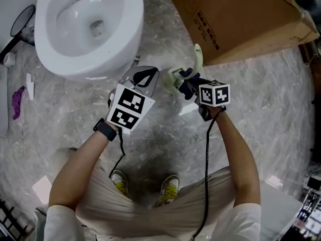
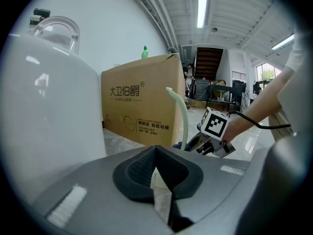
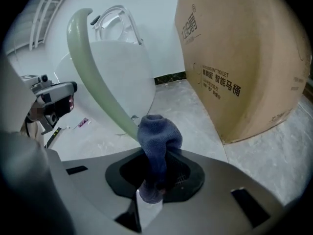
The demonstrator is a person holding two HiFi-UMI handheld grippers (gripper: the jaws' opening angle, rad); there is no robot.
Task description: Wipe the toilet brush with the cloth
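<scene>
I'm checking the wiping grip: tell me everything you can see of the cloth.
The cloth is dark blue with a knitted weave, bunched into a rounded wad. The right gripper is shut on its lower part, and the wad stands up out of the jaws. Its top touches the lower stretch of the pale green toilet brush handle.

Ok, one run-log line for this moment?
left gripper: shut, nothing held | right gripper: shut on cloth | cloth: touching toilet brush handle
</scene>
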